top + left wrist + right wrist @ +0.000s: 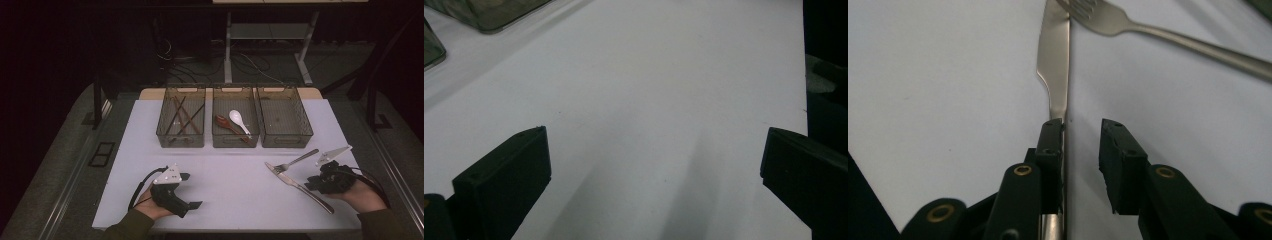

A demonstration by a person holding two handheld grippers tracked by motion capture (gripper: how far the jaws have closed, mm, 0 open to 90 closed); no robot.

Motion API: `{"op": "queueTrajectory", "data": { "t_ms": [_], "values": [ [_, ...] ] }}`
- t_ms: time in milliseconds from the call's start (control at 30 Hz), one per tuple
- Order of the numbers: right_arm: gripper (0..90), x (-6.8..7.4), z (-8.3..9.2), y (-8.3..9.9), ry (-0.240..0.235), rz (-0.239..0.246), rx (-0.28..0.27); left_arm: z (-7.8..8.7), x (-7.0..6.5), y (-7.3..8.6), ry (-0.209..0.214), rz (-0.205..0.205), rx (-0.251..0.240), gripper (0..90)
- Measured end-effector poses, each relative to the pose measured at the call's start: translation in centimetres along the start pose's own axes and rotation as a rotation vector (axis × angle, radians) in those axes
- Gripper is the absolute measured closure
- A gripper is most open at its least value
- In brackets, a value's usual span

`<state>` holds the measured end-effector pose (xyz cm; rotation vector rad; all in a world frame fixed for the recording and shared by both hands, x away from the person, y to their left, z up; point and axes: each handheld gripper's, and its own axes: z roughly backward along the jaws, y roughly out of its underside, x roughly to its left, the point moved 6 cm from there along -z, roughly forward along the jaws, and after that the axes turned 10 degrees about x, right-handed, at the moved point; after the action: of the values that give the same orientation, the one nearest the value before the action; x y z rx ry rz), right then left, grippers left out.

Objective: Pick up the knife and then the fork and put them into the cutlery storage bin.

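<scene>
Right hand-held gripper [1082,131] released, jaws parted w/ knife [1056,60] alongside left jaw, lying on desk [225,175] near right, tip touching fork [295,162]. Left hand-held gripper [192,191] open, idle. Both still unsorted; right bin [285,137] empty.

Room dark, walls lost in shadow. White bench [230,175] lit from above, only bright surface. Pale wooden edge [150,93] shows at its far side. Grey floor [60,150] around bench, metal rail [70,185] running along left side. Dark post [97,102] near bench's far left corner. Behind bench, frame of second table on light metal legs [228,50], loose cables [250,62] on floor beneath it. Dark slanted bars [372,65] at right.
</scene>
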<state>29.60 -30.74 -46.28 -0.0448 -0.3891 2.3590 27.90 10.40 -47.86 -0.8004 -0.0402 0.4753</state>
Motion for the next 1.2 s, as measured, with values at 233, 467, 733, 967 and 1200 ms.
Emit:
{"op": "queueTrajectory", "data": {
  "t_ms": [233, 467, 733, 967, 1200],
  "values": [
    [70.0, 0.5, -0.7, -0.8, 0.002, 0.013, 0.133, 0.0, 0.0, 0.0, -0.001, 0.0, 0.001, 0.0],
    [73.3, 0.9, -1.8, -1.6, 0.016, 0.023, 0.234, 0.0, 0.0, 0.0, -0.001, -0.002, 0.001, 0.0],
    [75.3, 1.2, -2.4, -2.1, 0.038, 0.034, 0.312, 0.0, 0.0, 0.0, 0.001, -0.002, 0.0, 0.0],
    [79.8, 1.3, -2.5, -2.4, 0.078, 0.088, 0.355, 0.0, 0.0, 0.0, 0.001, -0.002, -0.001, 0.0],
    [80.2, 1.4, -2.4, -2.3, 0.068, 0.105, 0.335, -0.1, 0.0, 0.0, 0.002, -0.002, 0.001, 0.0]
  ]
}}
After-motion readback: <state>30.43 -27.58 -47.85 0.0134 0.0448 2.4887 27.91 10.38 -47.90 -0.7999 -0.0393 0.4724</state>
